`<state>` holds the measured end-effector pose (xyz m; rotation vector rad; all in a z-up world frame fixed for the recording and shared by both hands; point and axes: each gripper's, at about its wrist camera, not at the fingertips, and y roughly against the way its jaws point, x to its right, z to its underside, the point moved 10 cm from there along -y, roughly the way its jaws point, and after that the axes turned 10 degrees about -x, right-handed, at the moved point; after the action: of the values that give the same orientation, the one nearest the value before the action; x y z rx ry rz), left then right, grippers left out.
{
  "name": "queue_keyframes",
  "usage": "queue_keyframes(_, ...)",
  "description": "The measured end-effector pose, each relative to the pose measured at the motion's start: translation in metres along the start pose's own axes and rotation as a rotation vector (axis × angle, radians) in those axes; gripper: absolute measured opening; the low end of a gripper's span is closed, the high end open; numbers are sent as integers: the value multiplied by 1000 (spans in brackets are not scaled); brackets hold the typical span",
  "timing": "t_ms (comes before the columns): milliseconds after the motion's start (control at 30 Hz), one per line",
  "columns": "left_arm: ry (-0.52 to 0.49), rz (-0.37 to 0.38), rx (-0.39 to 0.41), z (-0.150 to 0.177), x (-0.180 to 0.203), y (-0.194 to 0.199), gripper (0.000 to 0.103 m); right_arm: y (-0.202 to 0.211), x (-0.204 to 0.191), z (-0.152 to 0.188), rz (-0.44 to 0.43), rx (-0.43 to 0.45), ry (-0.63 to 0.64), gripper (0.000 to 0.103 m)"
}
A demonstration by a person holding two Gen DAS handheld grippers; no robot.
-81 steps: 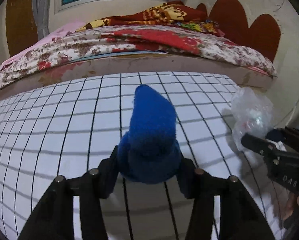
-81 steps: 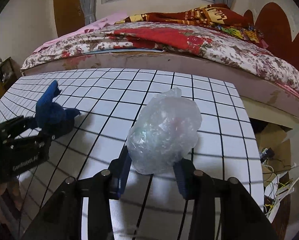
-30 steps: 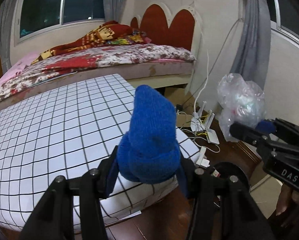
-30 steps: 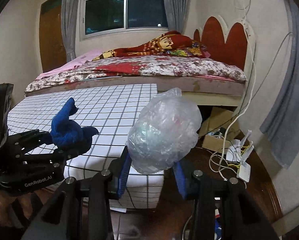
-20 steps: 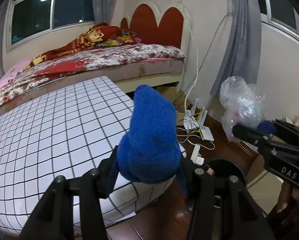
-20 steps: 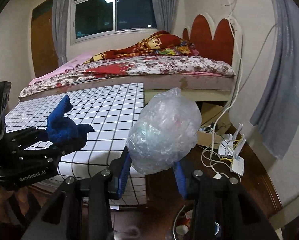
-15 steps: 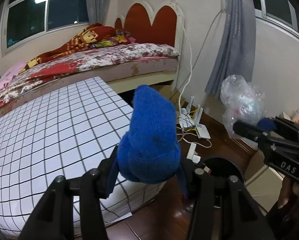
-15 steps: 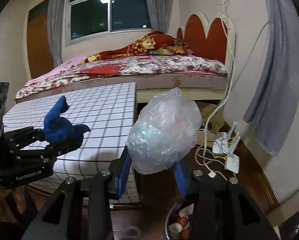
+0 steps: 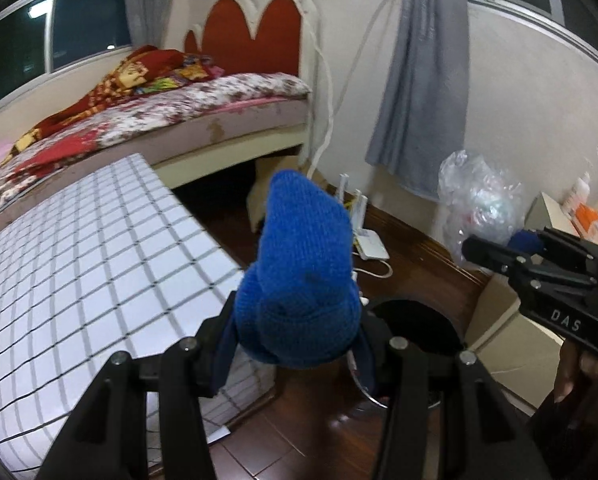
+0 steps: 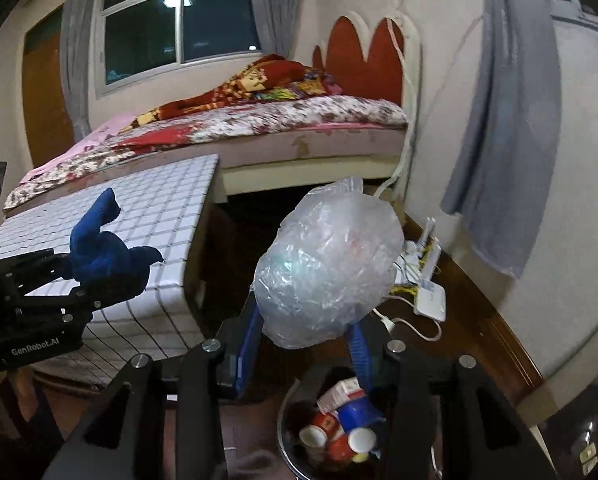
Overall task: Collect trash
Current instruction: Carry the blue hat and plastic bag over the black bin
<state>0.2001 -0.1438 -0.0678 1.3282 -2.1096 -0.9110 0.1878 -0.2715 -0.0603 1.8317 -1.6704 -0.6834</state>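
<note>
My left gripper [image 9: 295, 344] is shut on a blue knitted sock [image 9: 299, 272] and holds it in the air past the table corner. The sock also shows in the right wrist view [image 10: 107, 252]. My right gripper [image 10: 303, 336] is shut on a crumpled clear plastic bag [image 10: 327, 264], held just above a round dark trash bin [image 10: 291, 404] with cups and cartons [image 10: 343, 420] inside. In the left wrist view the bag [image 9: 479, 208] is at the right and the bin [image 9: 419, 328] is partly hidden behind the sock.
A white table with a black grid [image 9: 79, 264] is at the left. A bed [image 10: 259, 128] stands behind it. A white router and cables [image 10: 427, 288] lie on the wood floor by the wall. A grey curtain [image 10: 503, 140] hangs at the right.
Both grippers have swung right, away from the table, still holding the sock and the bag. The trash bin has come into view under the right gripper.
</note>
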Motion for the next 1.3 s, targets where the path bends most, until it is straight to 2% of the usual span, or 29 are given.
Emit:
queue_keyframes(200, -67, 65, -32, 4, 39, -21, 52, -8, 35, 26, 39, -51, -46, 42)
queue_keyframes(633, -157, 172, -178, 40, 103, -86, 52, -37, 85, 102, 77, -188, -106, 43)
queue_keyframes(833, -177, 187, -244, 51, 117, -117, 52, -56, 101, 127, 81, -254, -128, 43)
queue_keyframes(1300, -186, 204, -354, 74, 132, -172, 55, -118, 106, 172, 71, -421, -34, 43)
